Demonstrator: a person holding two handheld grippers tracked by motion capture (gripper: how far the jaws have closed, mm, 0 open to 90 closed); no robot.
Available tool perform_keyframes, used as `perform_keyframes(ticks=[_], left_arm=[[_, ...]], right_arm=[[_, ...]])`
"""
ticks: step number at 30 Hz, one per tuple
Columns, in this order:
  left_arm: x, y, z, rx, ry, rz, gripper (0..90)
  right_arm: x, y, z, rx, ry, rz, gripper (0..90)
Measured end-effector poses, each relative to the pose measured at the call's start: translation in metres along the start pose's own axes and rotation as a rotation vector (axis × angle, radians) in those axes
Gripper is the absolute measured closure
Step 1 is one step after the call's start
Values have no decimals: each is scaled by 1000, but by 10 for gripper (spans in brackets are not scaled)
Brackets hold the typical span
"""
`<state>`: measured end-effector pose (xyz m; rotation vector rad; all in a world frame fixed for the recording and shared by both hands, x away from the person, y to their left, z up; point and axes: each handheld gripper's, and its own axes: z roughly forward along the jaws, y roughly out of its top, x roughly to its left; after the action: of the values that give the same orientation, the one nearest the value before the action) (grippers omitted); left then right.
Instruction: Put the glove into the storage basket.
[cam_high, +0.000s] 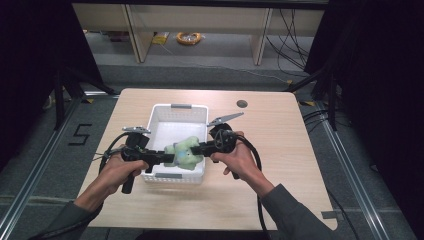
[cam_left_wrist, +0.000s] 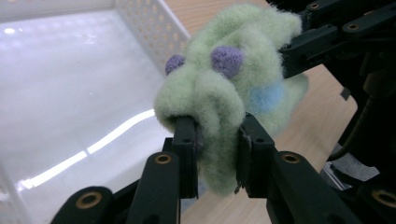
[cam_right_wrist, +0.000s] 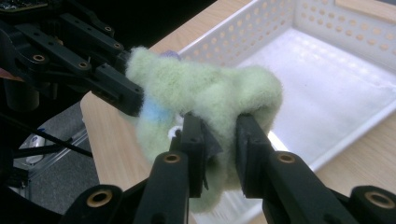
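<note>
Two grippers pinch one pale green fuzzy toy (cam_high: 186, 151) between them, holding it above the near half of a white perforated basket (cam_high: 179, 113) that sits on a light wooden table (cam_high: 280, 150). The left gripper (cam_left_wrist: 218, 140) has its jaws clenched on a fold of the toy's fleece, and the right gripper (cam_right_wrist: 219, 133) clamps another fold from the opposite side. The toy has two purple bumps (cam_left_wrist: 227, 59) and a light blue patch (cam_left_wrist: 267, 98); what creature it represents is hard to tell from the bunched fabric. The toy and grippers hide part of the basket's near floor. At the table's far right lies a small dark round hole (cam_high: 242, 103). Beyond the table, an orange coil (cam_high: 188, 37) rests on the floor.
</note>
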<state>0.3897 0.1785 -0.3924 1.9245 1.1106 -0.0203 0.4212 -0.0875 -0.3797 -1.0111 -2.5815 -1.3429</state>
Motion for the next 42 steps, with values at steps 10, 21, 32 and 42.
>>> perform_keyframes(ticks=[10, 21, 32, 42], left_arm=[[31, -6, 15, 60, 10, -69, 716], [47, -12, 31, 132, 43, -72, 713], [49, -16, 40, 199, 110, -33, 708], [53, -16, 45, 254, 136, -7, 696]], right_arm=[[-11, -1, 36, 39, -20, 63, 763], [-21, -7, 65, 107, -64, 80, 760], [-21, -9, 82, 175, -96, 108, 758], [-18, -10, 89, 200, -127, 80, 742]])
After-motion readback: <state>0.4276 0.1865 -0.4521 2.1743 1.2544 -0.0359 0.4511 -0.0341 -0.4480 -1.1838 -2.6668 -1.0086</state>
